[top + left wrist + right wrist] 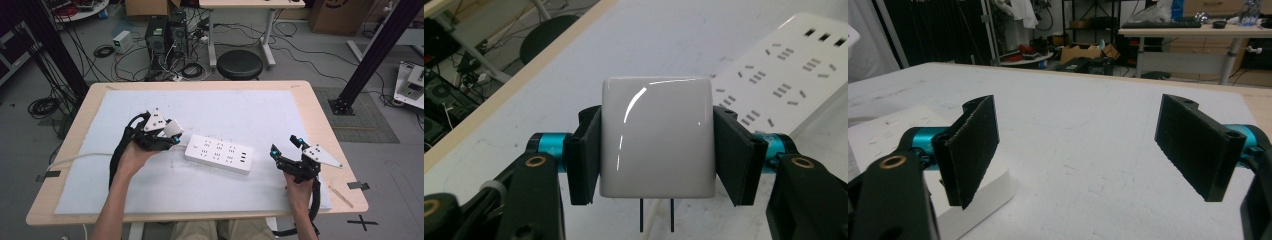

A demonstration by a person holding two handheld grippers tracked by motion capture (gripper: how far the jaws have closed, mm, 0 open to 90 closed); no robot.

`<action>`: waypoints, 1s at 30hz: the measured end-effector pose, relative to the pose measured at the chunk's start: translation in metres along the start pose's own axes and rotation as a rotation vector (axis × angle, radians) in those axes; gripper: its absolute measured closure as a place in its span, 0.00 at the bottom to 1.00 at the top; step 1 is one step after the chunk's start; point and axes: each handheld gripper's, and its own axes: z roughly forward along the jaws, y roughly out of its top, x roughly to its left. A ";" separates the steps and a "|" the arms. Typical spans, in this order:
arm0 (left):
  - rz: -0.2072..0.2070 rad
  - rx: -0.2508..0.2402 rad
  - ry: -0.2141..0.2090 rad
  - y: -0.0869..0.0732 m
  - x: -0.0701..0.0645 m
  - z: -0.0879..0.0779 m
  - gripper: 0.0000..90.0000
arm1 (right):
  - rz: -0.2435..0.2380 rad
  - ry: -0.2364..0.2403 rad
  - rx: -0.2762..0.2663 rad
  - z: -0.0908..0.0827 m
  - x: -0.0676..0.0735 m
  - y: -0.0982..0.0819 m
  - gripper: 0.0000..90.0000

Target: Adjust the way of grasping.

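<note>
Left gripper view looks along the left gripper [656,150], whose two black jaws are clamped on the sides of a glossy white square plug adapter [657,135]; its two metal prongs point down toward the white padded mat [649,40]. A white rectangular multi-socket power strip [784,75] lies on the mat just beyond the adapter. From the high view, the adapter [173,130] hangs near the strip's [218,153] left end, seemingly clear of it, though that gap is hard to judge. At the strip's other end, the right gripper [286,145] rests with jaws spread wide and nothing between them, on the light wooden table [320,115].
</note>
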 end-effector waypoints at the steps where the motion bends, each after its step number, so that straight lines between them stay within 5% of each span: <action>1: 0.000 0.000 0.000 0.000 0.000 0.000 0.47 | 0.001 -0.001 0.006 0.000 0.001 0.000 0.20; 6: -0.008 -0.045 0.050 -0.006 -0.026 0.001 0.47 | -0.005 -0.001 0.023 0.003 0.002 0.000 0.20; 11: 0.022 -0.057 0.081 -0.008 -0.044 0.002 0.47 | 0.003 0.050 0.037 0.003 0.002 0.002 0.20; 14: 0.065 -0.078 0.117 -0.006 -0.062 0.005 0.47 | 0.019 0.083 0.025 0.003 0.006 0.011 0.20; 21: 0.119 -0.098 0.153 0.000 -0.079 0.012 0.47 | 0.008 0.090 0.015 0.006 0.013 0.021 0.20; 22: 0.150 -0.107 0.176 0.002 -0.090 0.018 0.47 | 0.009 0.133 0.017 0.010 0.019 0.028 0.20; 30: 0.189 -0.153 0.208 0.007 -0.111 0.032 0.47 | -0.016 0.185 0.022 0.013 0.029 0.031 0.20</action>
